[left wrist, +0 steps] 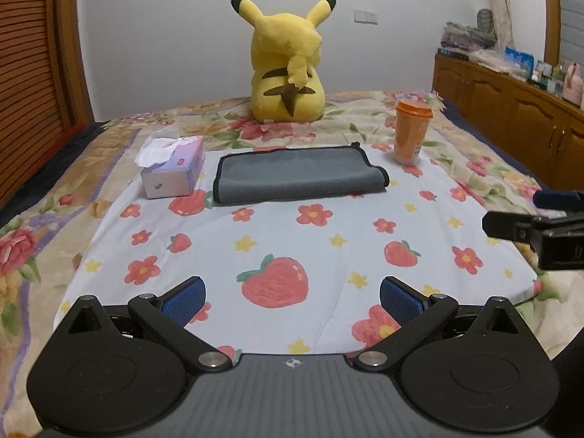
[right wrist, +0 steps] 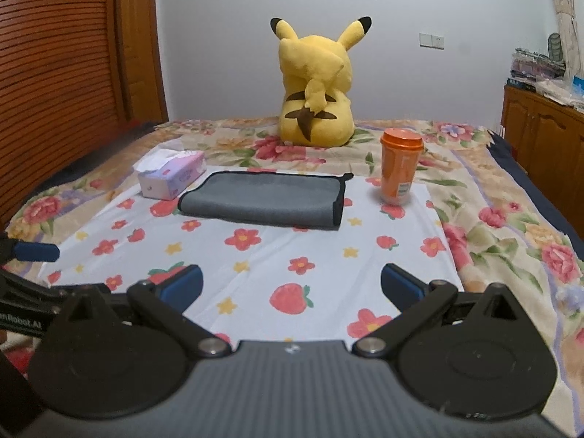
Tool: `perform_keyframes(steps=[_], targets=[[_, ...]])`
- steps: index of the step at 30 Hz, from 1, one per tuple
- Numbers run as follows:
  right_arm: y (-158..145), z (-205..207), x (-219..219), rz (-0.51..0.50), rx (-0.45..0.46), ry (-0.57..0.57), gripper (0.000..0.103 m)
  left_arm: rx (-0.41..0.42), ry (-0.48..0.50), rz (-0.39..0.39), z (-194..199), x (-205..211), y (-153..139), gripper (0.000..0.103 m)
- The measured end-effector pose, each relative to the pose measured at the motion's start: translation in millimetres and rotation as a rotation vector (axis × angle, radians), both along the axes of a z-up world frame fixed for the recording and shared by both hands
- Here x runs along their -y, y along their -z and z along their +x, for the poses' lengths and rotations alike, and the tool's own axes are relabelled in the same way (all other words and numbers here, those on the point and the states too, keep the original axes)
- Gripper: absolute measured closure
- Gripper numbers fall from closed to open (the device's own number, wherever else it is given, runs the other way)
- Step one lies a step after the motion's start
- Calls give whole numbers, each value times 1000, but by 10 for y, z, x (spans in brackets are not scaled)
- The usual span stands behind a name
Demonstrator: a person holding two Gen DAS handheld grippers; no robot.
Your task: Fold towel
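The grey towel (left wrist: 299, 173) is found folded on the bed's strawberry sheet (left wrist: 292, 241), between a tissue box (left wrist: 171, 171), tissue protruding, and a lidded orange cup (left wrist: 411, 131), contents indiscernible. The left gripper (left wrist: 292, 301) and right gripper (right wrist: 292, 286) are held back, jaws spread, nothing gripped; folding appears complete.

both wrist views low, forward over bed | share towel (left wrist: 297, 173)
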State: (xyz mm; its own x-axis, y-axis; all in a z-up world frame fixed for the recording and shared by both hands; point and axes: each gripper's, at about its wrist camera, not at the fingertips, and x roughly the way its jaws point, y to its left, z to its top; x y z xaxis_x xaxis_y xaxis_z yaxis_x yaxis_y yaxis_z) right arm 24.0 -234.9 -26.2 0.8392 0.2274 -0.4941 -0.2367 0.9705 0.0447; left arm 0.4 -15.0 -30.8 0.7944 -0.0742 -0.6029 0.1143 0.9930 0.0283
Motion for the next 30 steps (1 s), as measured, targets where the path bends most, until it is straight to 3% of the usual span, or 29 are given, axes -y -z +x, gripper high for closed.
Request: perform_keyframes(steps=[30], targets=[[-63,-107,77,42,97,45,0,182,-27,-2,-144,-48,-192,0]])
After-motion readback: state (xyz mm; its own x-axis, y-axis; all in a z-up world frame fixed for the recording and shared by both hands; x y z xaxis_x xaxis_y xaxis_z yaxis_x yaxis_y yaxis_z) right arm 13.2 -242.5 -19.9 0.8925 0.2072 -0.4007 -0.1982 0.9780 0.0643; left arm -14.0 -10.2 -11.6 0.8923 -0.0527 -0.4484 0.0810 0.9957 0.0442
